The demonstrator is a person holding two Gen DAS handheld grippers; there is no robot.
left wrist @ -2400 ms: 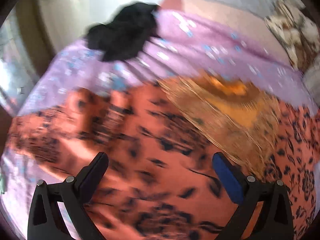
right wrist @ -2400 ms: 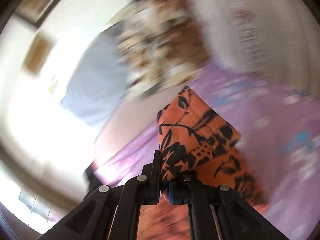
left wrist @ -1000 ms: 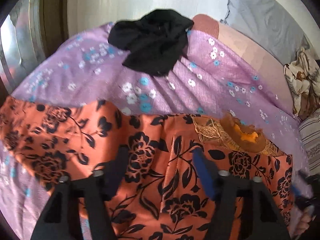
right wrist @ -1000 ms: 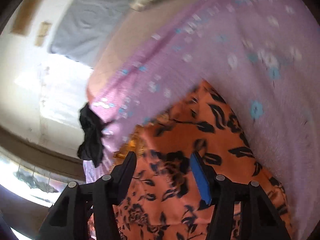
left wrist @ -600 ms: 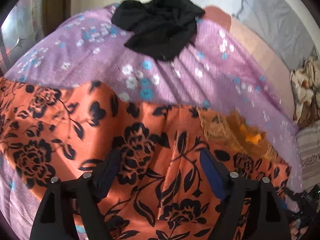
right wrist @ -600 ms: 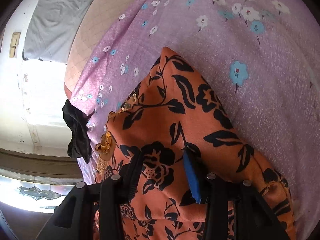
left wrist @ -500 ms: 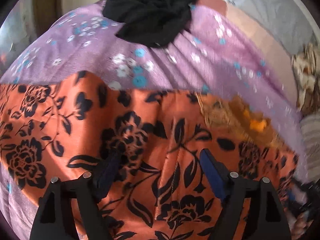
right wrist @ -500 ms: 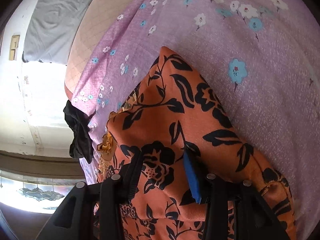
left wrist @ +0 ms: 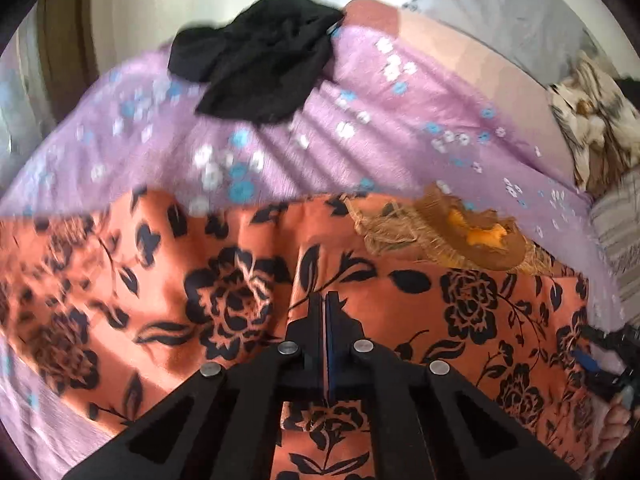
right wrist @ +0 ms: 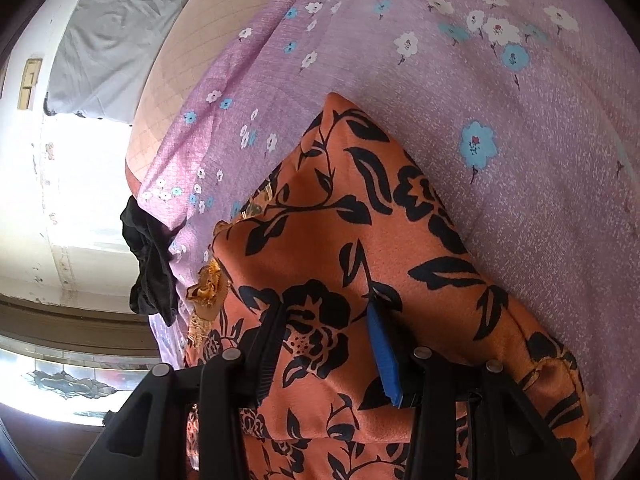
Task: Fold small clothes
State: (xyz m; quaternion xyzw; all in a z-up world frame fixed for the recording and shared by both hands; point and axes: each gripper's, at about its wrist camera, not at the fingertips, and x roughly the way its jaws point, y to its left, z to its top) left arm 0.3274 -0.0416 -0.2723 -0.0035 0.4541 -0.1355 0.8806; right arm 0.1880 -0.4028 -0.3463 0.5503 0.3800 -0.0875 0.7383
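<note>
An orange garment with black flowers (left wrist: 460,300) lies spread on a purple flowered bedsheet (left wrist: 360,140). Its gold embroidered neckline (left wrist: 460,236) shows at the far edge. My left gripper (left wrist: 323,300) is shut, its pads pinching a raised crease in the middle of the cloth. In the right wrist view the garment's folded end (right wrist: 360,220) is thick, and my right gripper (right wrist: 326,320) is shut on a hump of it that fills the gap between the pads. That gripper also shows as a dark shape at the right edge of the left wrist view.
A crumpled black garment (left wrist: 260,68) lies at the sheet's far edge, near a bright wall. A grey cloth (left wrist: 500,12) and a brown-and-white patterned cloth (left wrist: 592,120) sit beyond the sheet on the right. Bare purple sheet (right wrist: 520,80) stretches beside the folded end.
My left jaws, open over the orange cloth half a second ago, have snapped shut on a crease. The right jaws narrowed around the folded end a second ago and have held since.
</note>
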